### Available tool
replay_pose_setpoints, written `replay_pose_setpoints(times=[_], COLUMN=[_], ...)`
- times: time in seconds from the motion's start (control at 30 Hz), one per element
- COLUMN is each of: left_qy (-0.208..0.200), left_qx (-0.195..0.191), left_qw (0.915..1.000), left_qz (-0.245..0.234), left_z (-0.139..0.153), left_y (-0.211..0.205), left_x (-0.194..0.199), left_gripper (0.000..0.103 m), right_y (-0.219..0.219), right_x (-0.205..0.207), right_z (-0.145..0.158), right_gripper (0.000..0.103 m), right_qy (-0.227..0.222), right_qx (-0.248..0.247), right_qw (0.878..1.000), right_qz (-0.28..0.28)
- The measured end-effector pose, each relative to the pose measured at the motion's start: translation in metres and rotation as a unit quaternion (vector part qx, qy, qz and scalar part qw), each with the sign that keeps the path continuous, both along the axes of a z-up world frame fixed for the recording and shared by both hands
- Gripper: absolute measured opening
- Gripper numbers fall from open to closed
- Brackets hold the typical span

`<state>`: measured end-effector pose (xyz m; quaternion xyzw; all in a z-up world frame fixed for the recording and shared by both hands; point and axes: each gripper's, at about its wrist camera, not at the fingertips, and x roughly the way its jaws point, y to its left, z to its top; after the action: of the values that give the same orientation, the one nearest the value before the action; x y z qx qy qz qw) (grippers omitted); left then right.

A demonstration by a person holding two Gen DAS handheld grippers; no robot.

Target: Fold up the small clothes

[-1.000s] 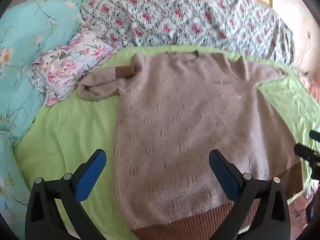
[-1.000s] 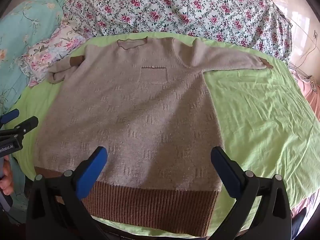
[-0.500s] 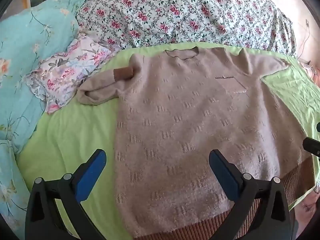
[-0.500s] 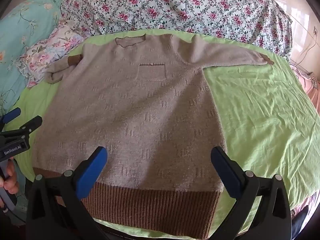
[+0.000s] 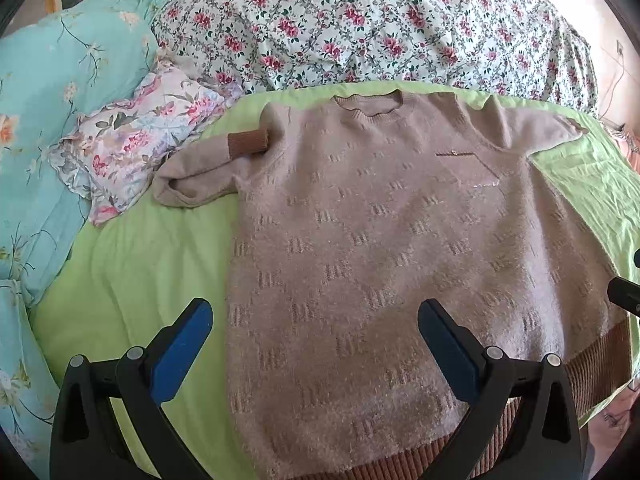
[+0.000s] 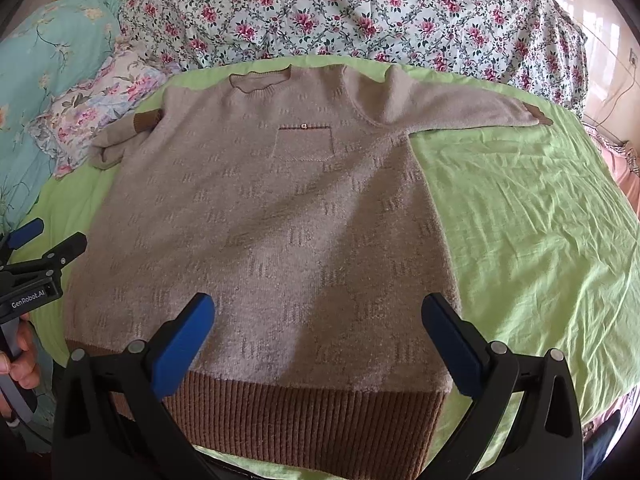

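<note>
Across the green bed sheet (image 6: 540, 240) the tan sweater (image 6: 272, 220) lies flat and face up, its long axis running from the brown ribbed hem (image 6: 304, 408) just beneath us at 6 o'clock up to the neckline (image 6: 260, 80) at 12 o'clock, close to the floral quilt (image 6: 360, 12). We hold both tools above the hem end, and neither touches the knit. Our right gripper (image 6: 318, 332) has its blue fingers (image 6: 184, 340) spread wide with nothing between them, and it sits over the hem, a little right of the sweater's middle. Our left gripper (image 5: 316, 340) is likewise spread and empty, with its left finger over bare sheet and its right finger over the body, so the sweater's left side edge runs between them. What matters for the coming move, as we judge it, is the sleeves. One sleeve (image 6: 460, 108) stretches straight out toward 2 o'clock in the right view, well apart from our fingers but on the right gripper's side. The other sleeve (image 5: 208, 160) is bunched and doubled back at about 11 o'clock in the left view, its brown cuff (image 5: 246, 142) resting on the shoulder beside a floral pillow (image 5: 132, 140), nearer the left gripper. Each sleeve therefore calls for a long reach up and outward by the gripper on its own side.
</note>
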<state>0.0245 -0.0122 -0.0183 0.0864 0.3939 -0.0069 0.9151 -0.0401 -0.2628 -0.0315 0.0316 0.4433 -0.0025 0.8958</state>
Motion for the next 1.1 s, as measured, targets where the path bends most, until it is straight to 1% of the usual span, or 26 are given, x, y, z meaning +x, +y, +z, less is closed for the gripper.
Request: replay_pose_setpoints(times=[0.4, 0.67, 1.1], left_qy=[0.004, 0.007, 0.011], left_qx=[-0.001, 0.000, 0.004], left_qw=[1.0000, 1.0000, 0.9999], left_qz=[0.003, 0.005, 0.006], left_z=[-0.005, -0.005, -0.010], left_y=[-0.005, -0.008, -0.020], left_x=[0.009, 0.016, 0.033], left_gripper=[0.103, 0.103, 0.103], right_y=[-0.008, -0.013, -0.032], right_x=[0.012, 0.017, 0.034], right_z=[-0.001, -0.002, -0.006], right_gripper=[0.103, 0.103, 0.103], right_qy=[0.003, -0.003, 0.000], right_qx=[0.009, 0.019, 0.024], right_qw=[1.000, 1.000, 1.000], right_qz=[-0.005, -0.006, -0.017])
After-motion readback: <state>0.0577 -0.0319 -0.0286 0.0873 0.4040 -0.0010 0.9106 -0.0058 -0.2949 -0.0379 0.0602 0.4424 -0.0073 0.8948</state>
